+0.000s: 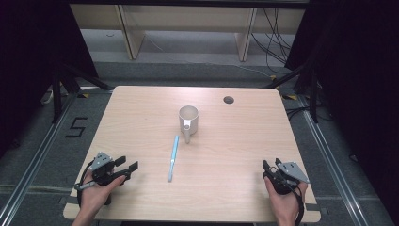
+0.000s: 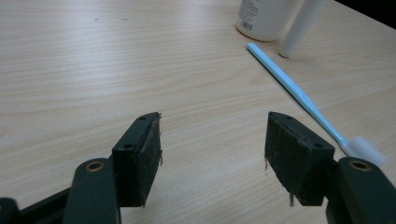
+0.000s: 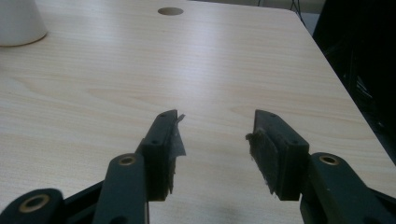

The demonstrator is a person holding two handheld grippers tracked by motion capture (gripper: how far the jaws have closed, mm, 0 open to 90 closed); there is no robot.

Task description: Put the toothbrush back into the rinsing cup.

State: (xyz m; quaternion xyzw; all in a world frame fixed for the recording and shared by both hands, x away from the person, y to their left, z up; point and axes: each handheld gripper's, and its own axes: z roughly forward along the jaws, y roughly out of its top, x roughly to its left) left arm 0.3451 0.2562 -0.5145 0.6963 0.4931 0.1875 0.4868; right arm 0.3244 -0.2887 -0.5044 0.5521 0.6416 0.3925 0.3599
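Pale wood grain covers the bench (image 1: 141, 117), which has rounded corners and one round cable hole (image 1: 228, 100) near its far edge at about one o'clock from the centre. Around it lies a dark grey floor (image 1: 56, 155) with metal rails, black curtains at both sides, and light wooden furniture legs with loose cables at twelve o'clock beyond the bench.

On the bench there are two things: one white mug (image 1: 188, 119) just past the centre, standing upright with its handle turned toward the person, and one light blue toothbrush (image 1: 173, 158) lying flat at six o'clock from the mug (its near end points toward the person, its far end lies just beside the handle).

Two grippers rest near the front edge, each in a hand. The left gripper (image 1: 127, 168) sits at about eight o'clock from the toothbrush, its jaws standing wide apart with only bare bench between them; in the left gripper view the white bristle head lies just outside one jaw, not touching it. The right gripper (image 1: 269, 167) sits at four o'clock, well apart from the toothbrush, jaws likewise spread and holding nothing.
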